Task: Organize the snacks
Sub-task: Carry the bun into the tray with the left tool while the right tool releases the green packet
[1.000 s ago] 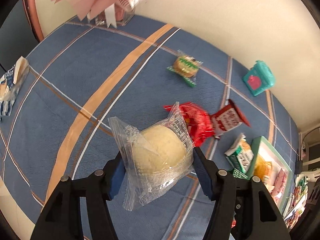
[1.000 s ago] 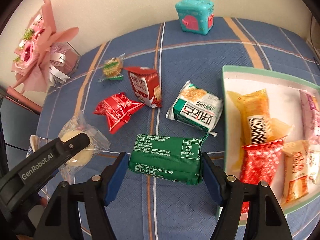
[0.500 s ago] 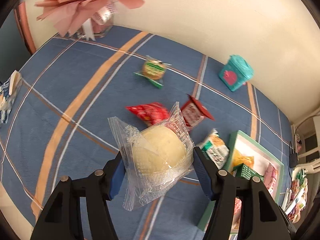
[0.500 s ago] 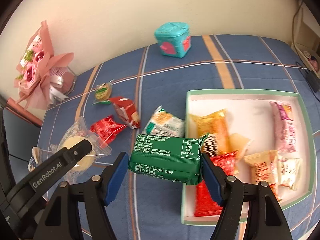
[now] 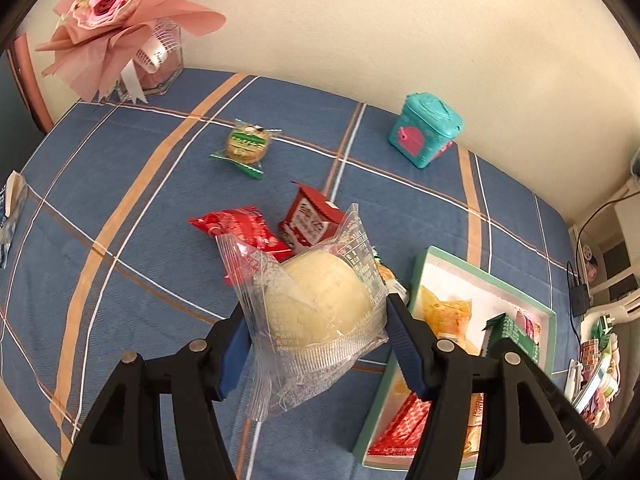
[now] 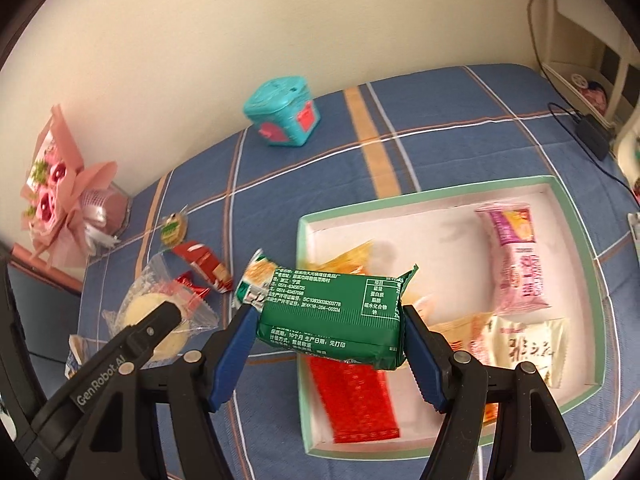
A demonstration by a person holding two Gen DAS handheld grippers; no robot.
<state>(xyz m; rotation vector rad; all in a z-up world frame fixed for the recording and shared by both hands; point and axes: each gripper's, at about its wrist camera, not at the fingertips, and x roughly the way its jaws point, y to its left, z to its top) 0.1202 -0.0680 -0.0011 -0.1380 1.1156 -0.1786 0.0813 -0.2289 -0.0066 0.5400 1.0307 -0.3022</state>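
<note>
My left gripper (image 5: 316, 330) is shut on a pale round bun in a clear wrapper (image 5: 316, 300), held above the blue cloth left of the green-rimmed tray (image 5: 452, 264). My right gripper (image 6: 330, 332) is shut on a green snack packet (image 6: 332, 316), held over the tray's (image 6: 440, 192) left edge. The tray holds several packets: orange, red (image 6: 356, 404), pink (image 6: 516, 260), cream. Loose on the cloth lie a red packet (image 5: 240, 226), a red-and-white packet (image 5: 310, 222), a green-and-white packet (image 6: 252, 280) and a round cookie (image 5: 246, 146).
A teal toy box (image 5: 426, 132) stands near the wall. A pink flower bouquet in a glass vase (image 5: 132, 32) is at the back left. A blue-and-white packet (image 5: 10, 216) lies at the left table edge. Cables and a shelf are at the far right.
Both grippers have moved right toward the tray with their snacks held. The green packet is now over the tray's left edge; before it was left of the tray.
</note>
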